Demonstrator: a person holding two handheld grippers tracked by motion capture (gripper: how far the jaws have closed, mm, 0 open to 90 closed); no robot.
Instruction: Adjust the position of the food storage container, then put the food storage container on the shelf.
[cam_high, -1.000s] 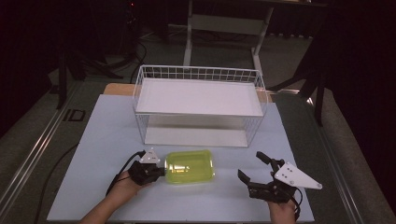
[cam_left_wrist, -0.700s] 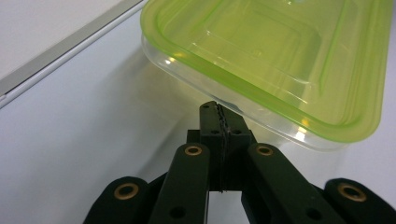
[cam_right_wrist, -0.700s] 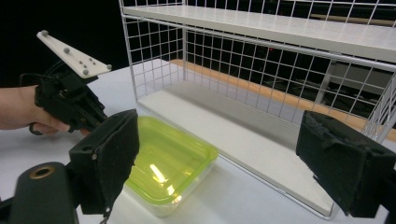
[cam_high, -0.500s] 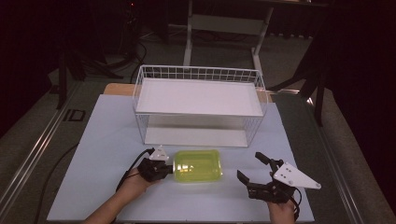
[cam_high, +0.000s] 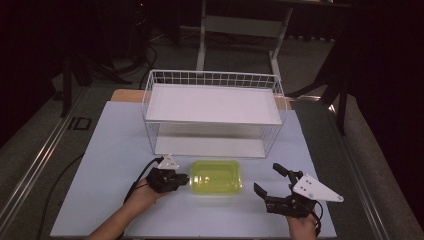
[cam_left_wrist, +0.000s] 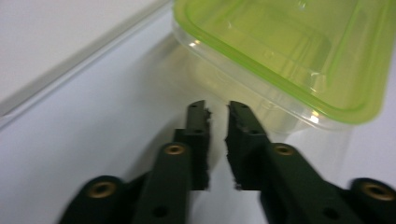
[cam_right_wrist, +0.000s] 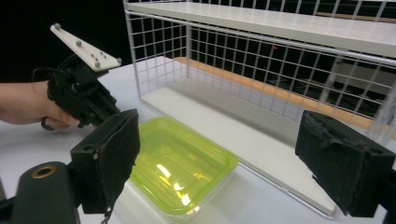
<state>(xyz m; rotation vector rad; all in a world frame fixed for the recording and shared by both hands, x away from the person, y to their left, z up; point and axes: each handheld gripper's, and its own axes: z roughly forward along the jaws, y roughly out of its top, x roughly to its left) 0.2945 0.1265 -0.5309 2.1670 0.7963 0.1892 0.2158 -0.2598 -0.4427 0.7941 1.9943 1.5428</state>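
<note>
A clear food container with a lime-green lid lies flat on the pale mat near the front of the table. My left gripper sits at its left edge. In the left gripper view the jaws stand a narrow gap apart just short of the container; they have just been opening and nothing is between them. My right gripper rests to the container's right, its jaws spread wide and empty. In the right gripper view the container lies ahead, with the left gripper behind it.
A white wire rack with an upper shelf and a lower shelf stands behind the container; its front lower edge is close to the lid. The rack's mesh wall rises right beyond the container. The pale mat ends at dark floor on both sides.
The left gripper carried the container a little to the right, then let go; its jaws now show a gap. The container lies flat. The right gripper has not moved.
</note>
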